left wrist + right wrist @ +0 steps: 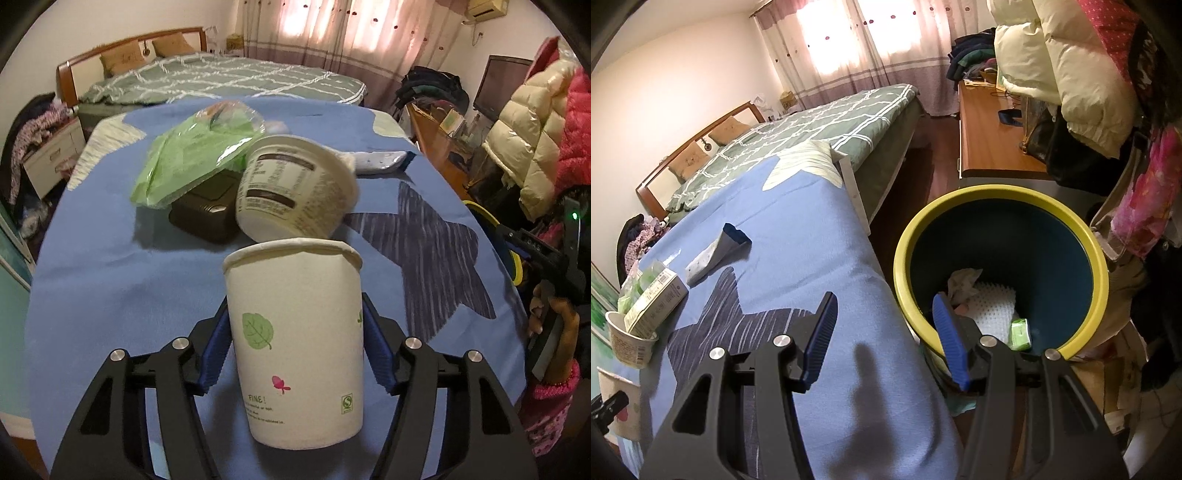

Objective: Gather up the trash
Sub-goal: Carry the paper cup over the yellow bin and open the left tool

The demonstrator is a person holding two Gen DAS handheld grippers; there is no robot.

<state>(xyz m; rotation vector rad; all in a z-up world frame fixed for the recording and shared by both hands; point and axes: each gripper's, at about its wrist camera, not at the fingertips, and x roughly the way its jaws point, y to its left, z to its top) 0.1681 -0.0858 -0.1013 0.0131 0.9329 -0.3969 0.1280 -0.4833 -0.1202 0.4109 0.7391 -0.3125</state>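
Paper cup (295, 339) between left hand-held gripper (295, 354) fingers

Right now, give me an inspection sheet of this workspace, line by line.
Surface: blue star-print bedspread, flat.
Job's things: paper cup upright between the left gripper pads; printed tub tipped behind it; green wrapper over a dark box; trash bin beside the bed, already holding trash.
Clutter: grey pouch on the spread.
Grippers: left around the cup, contact unclear; right gripper open, empty.
Cables: nothing seen.
Surroundings: second bed, curtains, hanging jackets.
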